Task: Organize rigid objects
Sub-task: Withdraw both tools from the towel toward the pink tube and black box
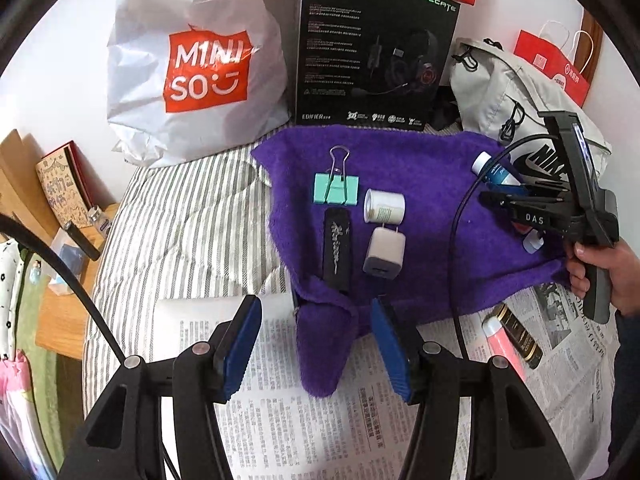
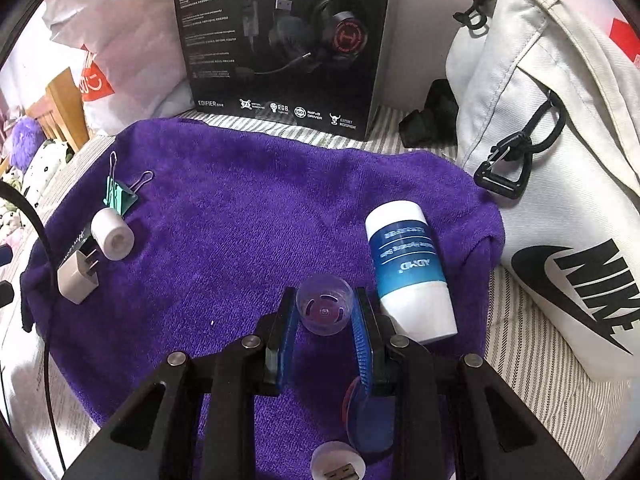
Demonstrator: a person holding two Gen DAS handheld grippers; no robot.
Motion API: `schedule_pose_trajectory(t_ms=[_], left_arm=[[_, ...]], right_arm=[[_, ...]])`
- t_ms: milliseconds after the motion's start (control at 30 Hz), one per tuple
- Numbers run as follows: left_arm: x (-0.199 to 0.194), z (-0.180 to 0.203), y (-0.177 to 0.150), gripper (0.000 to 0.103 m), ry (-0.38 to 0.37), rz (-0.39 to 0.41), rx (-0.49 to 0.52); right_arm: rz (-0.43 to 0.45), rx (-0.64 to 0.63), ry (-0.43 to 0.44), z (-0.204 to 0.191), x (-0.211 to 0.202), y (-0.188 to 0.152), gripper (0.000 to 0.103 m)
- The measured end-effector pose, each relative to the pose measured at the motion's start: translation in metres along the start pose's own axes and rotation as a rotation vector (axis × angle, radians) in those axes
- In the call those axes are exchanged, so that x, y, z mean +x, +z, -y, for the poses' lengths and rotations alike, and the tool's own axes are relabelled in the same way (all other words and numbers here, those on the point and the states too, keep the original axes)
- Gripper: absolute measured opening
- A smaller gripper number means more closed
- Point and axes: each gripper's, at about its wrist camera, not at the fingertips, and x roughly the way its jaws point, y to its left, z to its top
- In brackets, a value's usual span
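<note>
My tongs [image 2: 325, 338] have blue pads. The towel [image 2: 248, 216] is purple, the binder clip [image 1: 335, 193] mint green, the charger [image 1: 384, 258] white, the bedsheet [image 1: 188, 216] grey-and-white striped.

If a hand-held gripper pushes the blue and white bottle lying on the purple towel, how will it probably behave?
The bottle lies on its side and is round, so it would probably roll sideways when pushed. The plush towel may slow it. Its smooth, glossy wall looks hard, so it should stay stiff but could slip between the pads.
</note>
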Motion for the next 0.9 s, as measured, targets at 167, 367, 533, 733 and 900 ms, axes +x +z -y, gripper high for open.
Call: schedule_pose_trajectory(t_ms=[167,367,533,733,900], left_arm=[[-0.013,-0.001,-0.006,0.054,0.01,0.007,0.008],[-0.028,-0.001,-0.012,0.054,0.017,0.015,-0.004],[-0.03,0.018,-0.021,0.054,0.007,-0.005,0.011],[-0.017,0.063,-0.033,0.054,-0.039,-0.046,0.056],[-0.006,0.089,-0.043,0.054,-0.109,-0.067,0.038]], right_arm=[[-0.023,-0.017,0.023,-0.006,0.002,0.001,0.04],[0.012,0.016,0.048,-0.003,-0.03,-0.005,0.043],[0.075,0.04,0.075,-0.003,-0.077,-0.024,0.051],[0.151,0.104,0.076,0.007,-0.138,-0.071,0.057],[0.182,0.165,-0.028,0.023,-0.173,-0.116,0.057]])
